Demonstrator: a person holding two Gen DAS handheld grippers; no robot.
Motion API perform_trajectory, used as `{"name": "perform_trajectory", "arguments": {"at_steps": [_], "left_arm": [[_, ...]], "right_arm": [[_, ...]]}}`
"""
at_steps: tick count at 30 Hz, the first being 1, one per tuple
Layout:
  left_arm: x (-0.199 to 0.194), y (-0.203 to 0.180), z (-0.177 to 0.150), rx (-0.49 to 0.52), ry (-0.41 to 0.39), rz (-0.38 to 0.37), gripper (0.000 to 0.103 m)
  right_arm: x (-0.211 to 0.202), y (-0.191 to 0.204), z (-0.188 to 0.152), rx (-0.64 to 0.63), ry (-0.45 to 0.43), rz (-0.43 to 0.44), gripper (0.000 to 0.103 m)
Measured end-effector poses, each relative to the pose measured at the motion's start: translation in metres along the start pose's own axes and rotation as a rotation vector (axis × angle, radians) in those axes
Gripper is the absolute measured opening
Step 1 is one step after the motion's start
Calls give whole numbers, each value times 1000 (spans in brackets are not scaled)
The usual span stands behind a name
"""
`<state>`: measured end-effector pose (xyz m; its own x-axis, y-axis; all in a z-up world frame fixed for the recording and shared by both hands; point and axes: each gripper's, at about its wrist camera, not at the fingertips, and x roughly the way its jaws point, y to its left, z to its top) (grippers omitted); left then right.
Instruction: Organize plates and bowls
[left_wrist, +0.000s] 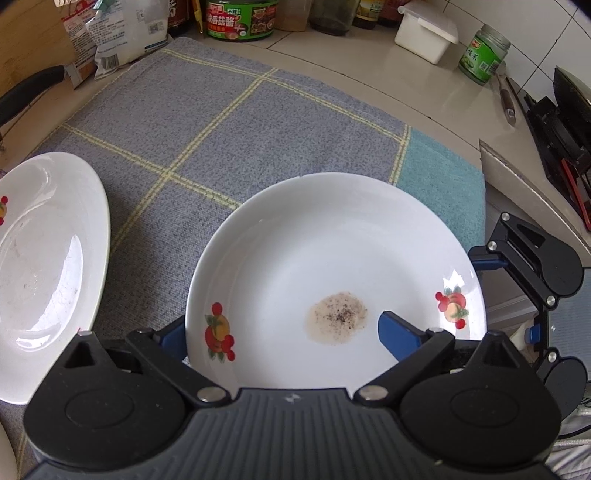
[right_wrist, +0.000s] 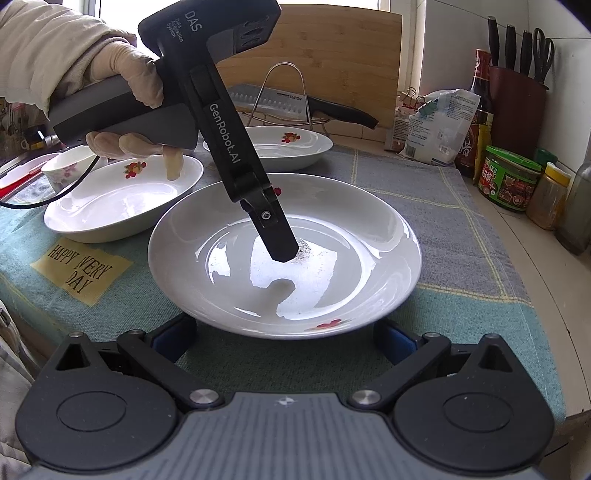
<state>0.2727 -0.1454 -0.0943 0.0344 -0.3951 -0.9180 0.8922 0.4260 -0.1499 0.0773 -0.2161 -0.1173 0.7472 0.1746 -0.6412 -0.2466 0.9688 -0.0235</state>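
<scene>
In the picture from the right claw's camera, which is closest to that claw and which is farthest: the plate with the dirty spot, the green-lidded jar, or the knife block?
1. The plate with the dirty spot, right in front of the right claw, its rim between the fingers.
2. The green-lidded jar, farther back on the right, on the counter.
3. The knife block, farthest, in the back right corner.

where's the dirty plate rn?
The dirty plate sits mid-cloth in the right wrist view, straddled by the left tongs, with a clean plate beside it toward the picture's left.

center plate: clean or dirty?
Dirty. The center plate has a brownish speckled residue patch in its well.
</scene>
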Motion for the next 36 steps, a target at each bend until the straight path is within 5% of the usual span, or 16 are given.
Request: {"name": "perform_trajectory", "arguments": {"at_steps": [36], "left_arm": [[1,14,12,6,33,-85,95]], "right_arm": [[12,-4,18,-49,72,22,103]]}}
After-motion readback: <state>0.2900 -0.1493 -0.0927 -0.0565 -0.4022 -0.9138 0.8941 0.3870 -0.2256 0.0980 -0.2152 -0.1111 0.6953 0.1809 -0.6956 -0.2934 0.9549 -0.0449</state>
